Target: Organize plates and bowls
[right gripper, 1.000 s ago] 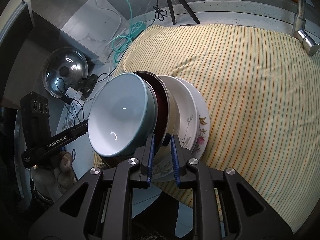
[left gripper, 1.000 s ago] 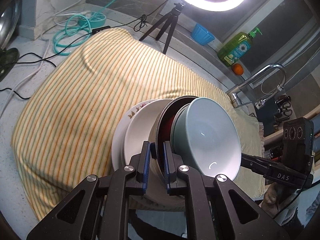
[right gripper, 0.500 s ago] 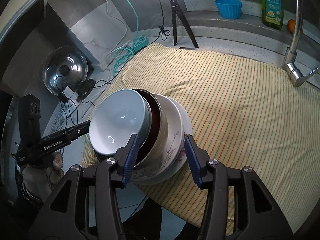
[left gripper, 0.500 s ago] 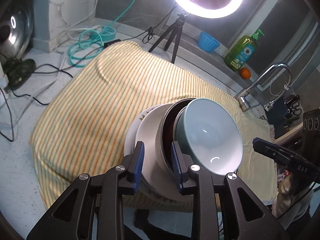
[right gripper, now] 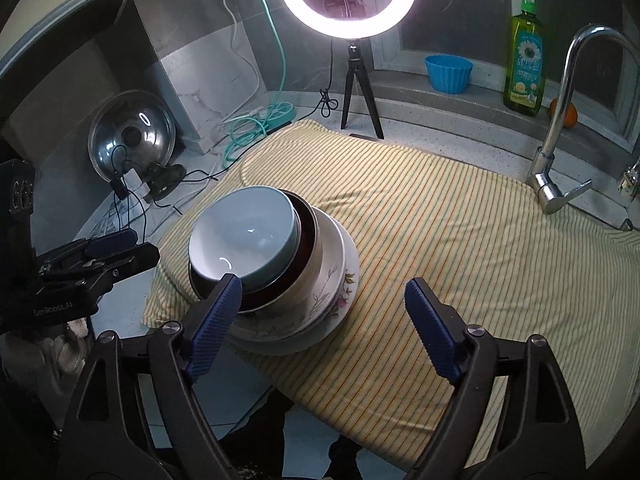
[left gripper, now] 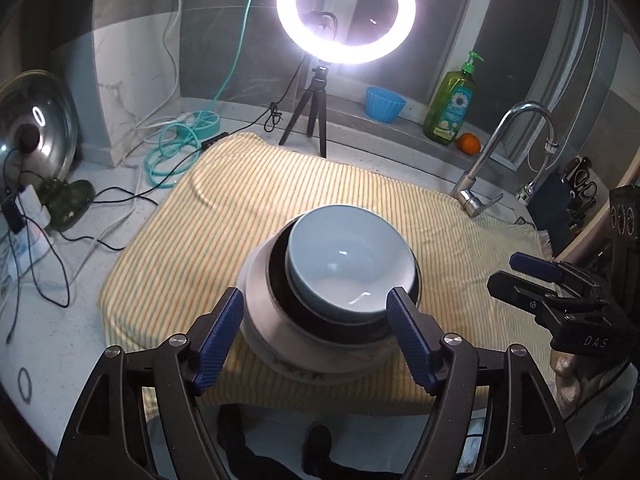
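Readable markings: "DAS" is showing in pale letters on the body of the right hand-held gripper (left gripper: pixel 532 276) as seen from the left wrist view, and "GenRobot.AI" is showing on the body of the left hand-held gripper (right gripper: pixel 120 248) as seen from the right wrist view; the label on the green soap bottle (left gripper: pixel 451 106) is carrying a daisy picture, its text too small to read. Both hand-held grippers are standing wide apart at the fingers and gripping nothing. The stack is sitting near the front edge of the striped yellow cloth (left gripper: pixel 248 200) covering the surface: a pale blue bowl (left gripper: pixel 344 256) is nesting on top inside a dark bowl (right gripper: pixel 306 228), that inside a white bowl (left gripper: pixel 260 300), all resting on floral plates (right gripper: pixel 340 288). The left hand-held gripper (left gripper: pixel 316 328) is framing the stack between its blue pads without touching it; the right hand-held gripper (right gripper: pixel 324 324) is hanging just right of the stack, its left pad overlapping the dark bowl's rim in view. Behind and right of the stack the cloth is lying bare up to the tripod of the ring light (left gripper: pixel 346 12) and the faucet (left gripper: pixel 504 152). Cables and a pot lid (right gripper: pixel 132 136) are crowding the left edge of the surface.
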{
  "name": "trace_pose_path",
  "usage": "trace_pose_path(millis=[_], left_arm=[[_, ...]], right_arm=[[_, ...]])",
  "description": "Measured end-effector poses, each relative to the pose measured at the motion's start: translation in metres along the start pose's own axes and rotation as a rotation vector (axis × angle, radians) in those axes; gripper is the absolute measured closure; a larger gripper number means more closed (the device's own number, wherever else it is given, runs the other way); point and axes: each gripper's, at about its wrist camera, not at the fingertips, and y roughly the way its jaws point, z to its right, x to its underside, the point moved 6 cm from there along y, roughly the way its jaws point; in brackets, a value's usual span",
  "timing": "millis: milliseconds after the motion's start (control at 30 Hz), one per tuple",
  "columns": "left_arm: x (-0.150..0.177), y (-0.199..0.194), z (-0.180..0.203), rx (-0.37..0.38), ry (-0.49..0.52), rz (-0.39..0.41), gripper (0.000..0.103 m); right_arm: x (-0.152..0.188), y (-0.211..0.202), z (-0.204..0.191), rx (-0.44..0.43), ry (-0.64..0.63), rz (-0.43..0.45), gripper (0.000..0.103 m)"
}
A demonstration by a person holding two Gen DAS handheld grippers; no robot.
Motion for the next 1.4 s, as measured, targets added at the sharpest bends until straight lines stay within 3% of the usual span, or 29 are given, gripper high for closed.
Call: trace_pose_path(millis=[233,467,1400], left_arm=[[0.011,-0.011,0.005,-0.040,-0.022,0.024,0.029],[0.007,-0.025,0.011,-0.088,0.023,0.070,0.029],[0.009,-0.023,0.015,-0.100,0.029,0.057,0.029]], right_arm=[[0.005,-0.018,-0.008,0.015,-0.019,0.040,0.014],[0.013,-0.019,-0.005,0.010,0.014,0.033,0.014],[0.014,-0.019,-0.003,0.029,0.039,0.039,0.014]])
